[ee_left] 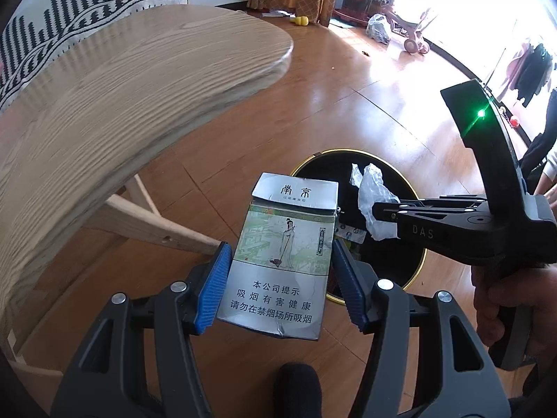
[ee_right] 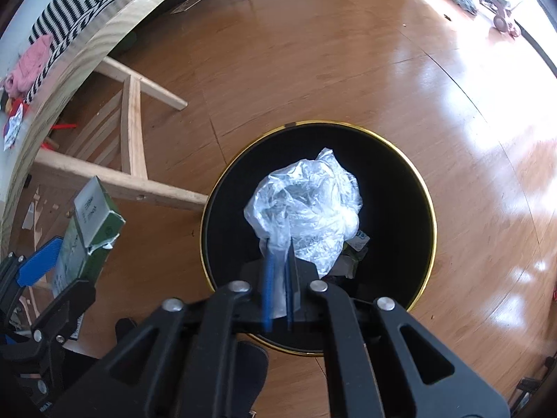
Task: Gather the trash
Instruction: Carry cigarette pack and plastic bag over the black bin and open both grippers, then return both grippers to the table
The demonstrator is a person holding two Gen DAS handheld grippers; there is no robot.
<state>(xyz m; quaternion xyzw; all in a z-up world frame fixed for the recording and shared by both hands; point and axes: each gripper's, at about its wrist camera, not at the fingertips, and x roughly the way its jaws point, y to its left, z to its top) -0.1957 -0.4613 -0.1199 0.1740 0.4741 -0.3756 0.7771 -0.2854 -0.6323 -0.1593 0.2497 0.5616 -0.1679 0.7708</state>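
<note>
Hanging directly over the black bin (ee_right: pixel 426 209), the right gripper (ee_right: pixel 278 278) is pinching a crumpled plastic bag (ee_right: pixel 306 205) tight, while the left gripper (ee_left: pixel 280 275) is clamping an upright cigarette pack (ee_left: pixel 282 254) just beside the bin's rim.

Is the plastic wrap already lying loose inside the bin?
No, the right gripper grips the plastic wrap above the bin.
</note>
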